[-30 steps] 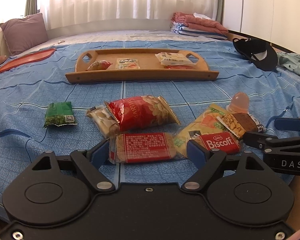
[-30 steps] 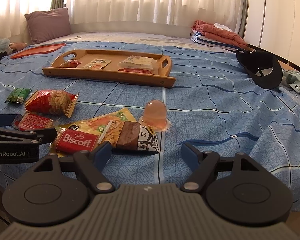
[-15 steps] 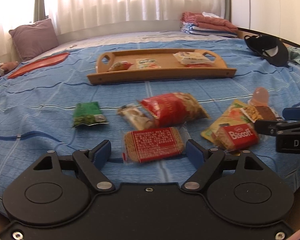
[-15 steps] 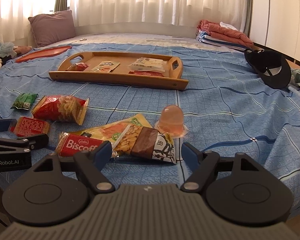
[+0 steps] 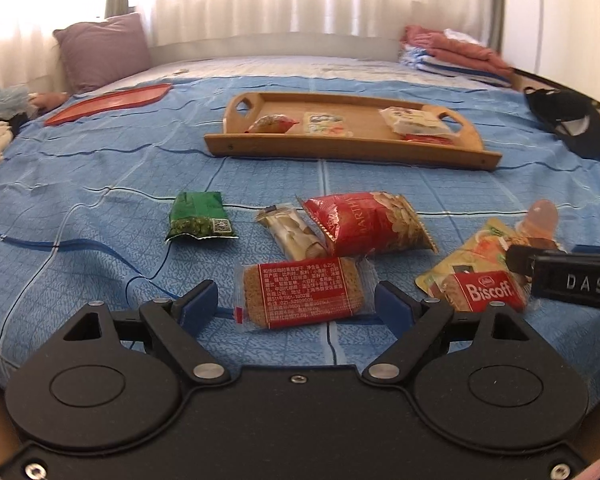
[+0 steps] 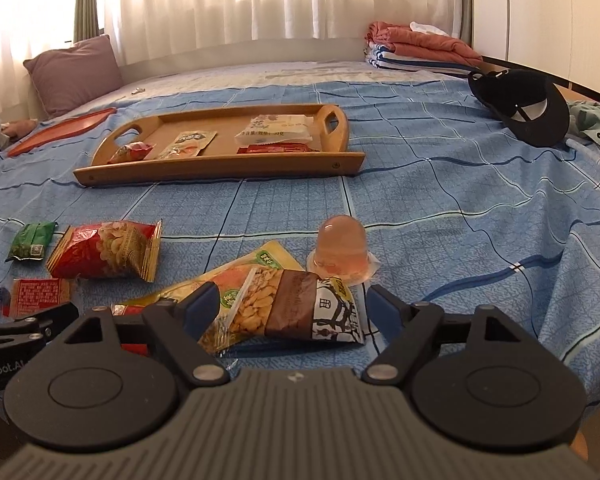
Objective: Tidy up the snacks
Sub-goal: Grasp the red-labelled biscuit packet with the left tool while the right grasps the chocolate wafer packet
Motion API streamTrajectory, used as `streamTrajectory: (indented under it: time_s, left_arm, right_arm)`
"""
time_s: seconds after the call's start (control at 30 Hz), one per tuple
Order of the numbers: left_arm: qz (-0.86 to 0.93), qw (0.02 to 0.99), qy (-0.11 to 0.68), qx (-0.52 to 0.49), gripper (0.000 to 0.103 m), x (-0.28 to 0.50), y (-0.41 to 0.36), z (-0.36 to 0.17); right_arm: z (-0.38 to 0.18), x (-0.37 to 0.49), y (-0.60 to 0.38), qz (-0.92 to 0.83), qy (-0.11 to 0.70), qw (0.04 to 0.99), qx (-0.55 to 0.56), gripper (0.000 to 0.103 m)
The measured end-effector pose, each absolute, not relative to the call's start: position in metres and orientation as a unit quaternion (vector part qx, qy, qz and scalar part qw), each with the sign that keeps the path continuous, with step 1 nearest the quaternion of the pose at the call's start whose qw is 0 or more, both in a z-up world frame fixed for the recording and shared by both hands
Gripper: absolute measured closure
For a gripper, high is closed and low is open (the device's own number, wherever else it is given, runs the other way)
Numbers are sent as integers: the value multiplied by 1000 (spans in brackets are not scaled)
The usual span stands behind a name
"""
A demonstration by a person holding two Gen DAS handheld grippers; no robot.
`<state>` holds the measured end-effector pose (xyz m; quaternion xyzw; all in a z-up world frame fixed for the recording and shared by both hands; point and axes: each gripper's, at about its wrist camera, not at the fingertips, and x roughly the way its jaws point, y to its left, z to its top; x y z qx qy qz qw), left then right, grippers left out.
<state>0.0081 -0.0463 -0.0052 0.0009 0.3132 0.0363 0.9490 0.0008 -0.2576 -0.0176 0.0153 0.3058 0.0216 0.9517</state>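
Snacks lie on a blue bedspread. My left gripper point(image 5: 296, 306) is open, its fingers either side of a red-labelled biscuit pack point(image 5: 304, 292). Behind it lie a big red nut bag point(image 5: 368, 222), a pale wafer pack point(image 5: 292, 232) and a green pea pack point(image 5: 198, 216). A red Biscoff pack point(image 5: 486, 292) lies to the right. My right gripper point(image 6: 288, 304) is open around a peanut pack with a brown band point(image 6: 288, 312); a pink jelly cup point(image 6: 342, 250) stands just beyond. A wooden tray point(image 6: 220, 168) further back holds several snacks.
A black cap point(image 6: 528, 108) lies at the right. A red flat lid point(image 5: 108, 98) and a purple pillow point(image 5: 100, 52) are at the back left. Folded clothes point(image 6: 420, 46) are stacked by the curtain. The bed's near edge runs just below both grippers.
Both grippers have risen and tilted so the snacks sit lower and nearer the fingers. The right gripper now straddles the peanut pack. No snack has moved.
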Motion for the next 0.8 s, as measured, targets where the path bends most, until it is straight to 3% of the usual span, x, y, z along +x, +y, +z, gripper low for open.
streamTrajectory:
  time_s: [0.23,0.3,0.47,0.6,0.67,0.8]
  left_arm:
    - [64,943,327,-19,18,21,-60,-6]
    - [59,943,326,-19,21,22,-63,-6]
    - [2,951,309,-8,39,16,-60,-3]
    - [-4,953,302,24,33,12,-55,-2]
    - [16,953,299,37,23,8,-53,-1]
    - [21,952,302,31,21,2,-49,3]
  right_arm:
    - [-21,5,-257,10,313,949,24,16]
    - [-22,5,-258,11,315,949,29,16]
    - [-22,4,-262,25,319,947,30,29]
    - [-20,0,-266,27,320,946,35,32]
    - [-20,-2,-268,22,317,947,33,32]
    - [-21,-6,-268,15,315,949,22,31]
